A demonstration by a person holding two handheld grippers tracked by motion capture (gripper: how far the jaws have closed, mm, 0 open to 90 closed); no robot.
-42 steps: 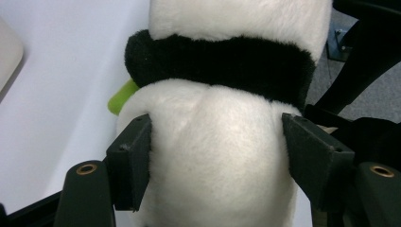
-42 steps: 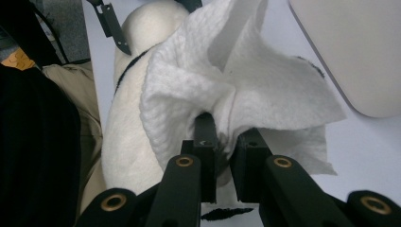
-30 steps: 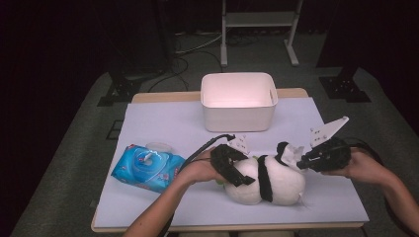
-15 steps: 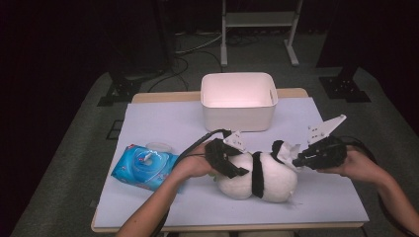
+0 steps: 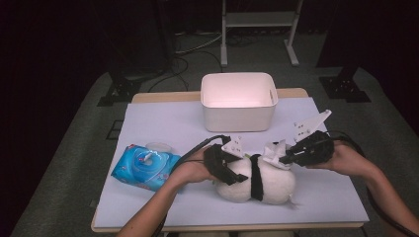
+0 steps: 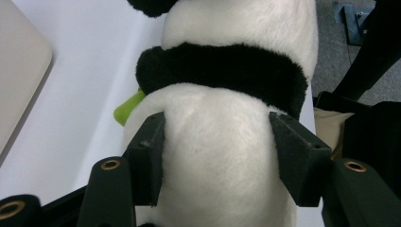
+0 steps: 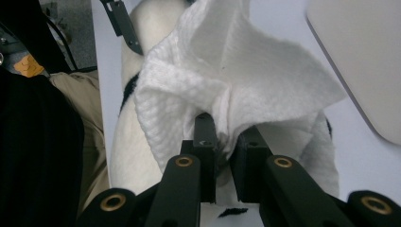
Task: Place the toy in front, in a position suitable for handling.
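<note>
My left gripper (image 5: pixel 232 170) clamps the white end of the black-and-white plush panda toy (image 5: pixel 257 180), which lies on its side at the near middle of the pale lilac table sheet (image 5: pixel 163 118). Its jaws have just been closing and now press into the fur on both sides. The panda's face is turned away from me, and a small lime-green piece (image 6: pixel 128 107) pokes out from under its black band, too little of it showing to tell what it is. My right gripper (image 7: pixel 226 142) pinches a crumpled white wet wipe (image 7: pixel 227 75) against the panda's other end, its jaws nearly together on the cloth. The print on the blue plastic wipe pack (image 5: pixel 146 167) at my left is too blurred to read. The white plastic bin (image 5: pixel 238 101) stands behind, well apart.
</note>
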